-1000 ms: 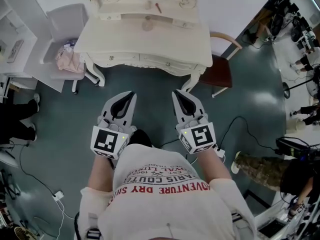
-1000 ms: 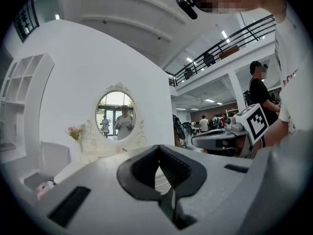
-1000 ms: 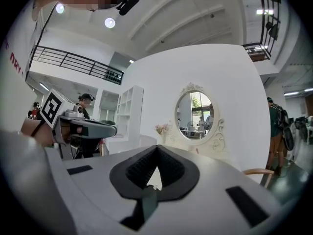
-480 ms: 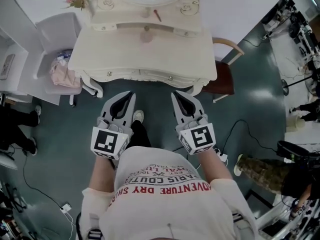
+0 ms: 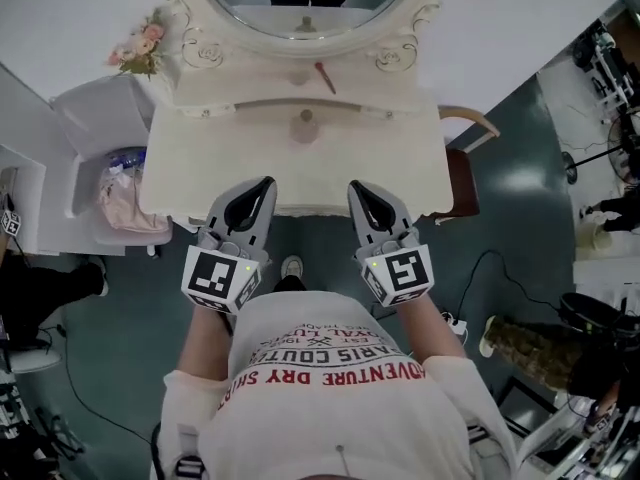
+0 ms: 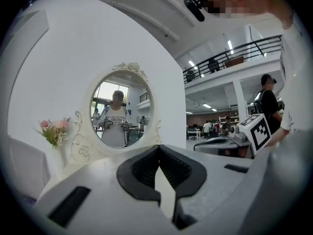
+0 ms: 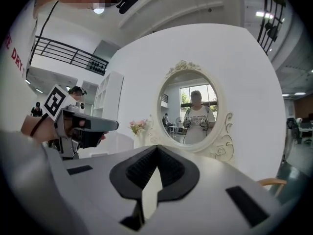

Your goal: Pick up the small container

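nearest the camera is the person's white printed shirt [image 5: 330,368], with both forearms pushed forward from it. the left gripper [image 5: 264,184] and the right gripper [image 5: 357,187] are held side by side, level, pointing at the dressing table [image 5: 400,158], their tips showing against its front edge. each one's jaws are together at the tips with nothing between them. the gripper views show only a pale slit lower down between the pads, and no object in it. held closed and parallel like this, they look to me carried in a resting pose for the approach rather than set for a grasp.

beyond the tips, near the middle of the tabletop and between the two grippers' lines, stands the small container [image 5: 306,125]. it is a pale round pot with a knob on its lid, upright and well apart from both grippers. neither gripper view shows it, each gripper's own body blocking the low part of the view. sitting centred, it is reachable by either hand; whichever takes it must first open its jaws.

further back, on the raised shelf, lies a thin reddish stick [image 5: 325,76], then the oval mirror [image 5: 300,8] against the wall, with flowers [image 5: 140,48] at its left. a pale chair [image 5: 95,118] with pink cloth [image 5: 130,203] stands left of the table, a wooden chair [image 5: 462,163] right.
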`<state>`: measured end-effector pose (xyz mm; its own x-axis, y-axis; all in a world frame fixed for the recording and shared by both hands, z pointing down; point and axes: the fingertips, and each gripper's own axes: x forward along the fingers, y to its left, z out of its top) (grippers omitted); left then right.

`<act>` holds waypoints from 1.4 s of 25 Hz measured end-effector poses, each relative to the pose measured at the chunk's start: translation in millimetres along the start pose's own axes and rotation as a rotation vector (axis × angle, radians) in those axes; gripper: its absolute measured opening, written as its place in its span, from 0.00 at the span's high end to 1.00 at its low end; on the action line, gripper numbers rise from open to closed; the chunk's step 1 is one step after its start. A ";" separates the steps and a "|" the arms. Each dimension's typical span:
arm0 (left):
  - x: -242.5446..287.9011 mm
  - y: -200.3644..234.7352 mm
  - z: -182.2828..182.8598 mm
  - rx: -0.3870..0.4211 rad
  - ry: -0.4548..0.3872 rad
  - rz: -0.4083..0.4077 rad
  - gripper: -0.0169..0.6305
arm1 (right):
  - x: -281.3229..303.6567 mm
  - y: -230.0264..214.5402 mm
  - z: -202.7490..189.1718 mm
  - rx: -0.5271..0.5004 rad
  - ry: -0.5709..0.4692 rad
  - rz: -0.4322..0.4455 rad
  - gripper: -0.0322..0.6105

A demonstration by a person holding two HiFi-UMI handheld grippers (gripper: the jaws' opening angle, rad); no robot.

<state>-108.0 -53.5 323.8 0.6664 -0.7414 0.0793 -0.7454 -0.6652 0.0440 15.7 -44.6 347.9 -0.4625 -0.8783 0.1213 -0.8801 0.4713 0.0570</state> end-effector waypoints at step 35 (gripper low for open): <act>238.8 99.5 -193.2 -0.032 0.176 0.028 0.67 | 198.8 -144.0 -123.5 0.076 0.143 0.175 0.95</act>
<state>-26.9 -279.6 539.6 0.6336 -0.7307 0.2541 -0.7657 -0.6392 0.0712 63.7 -277.2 486.2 -0.5938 -0.7606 0.2625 -0.7958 0.6034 -0.0517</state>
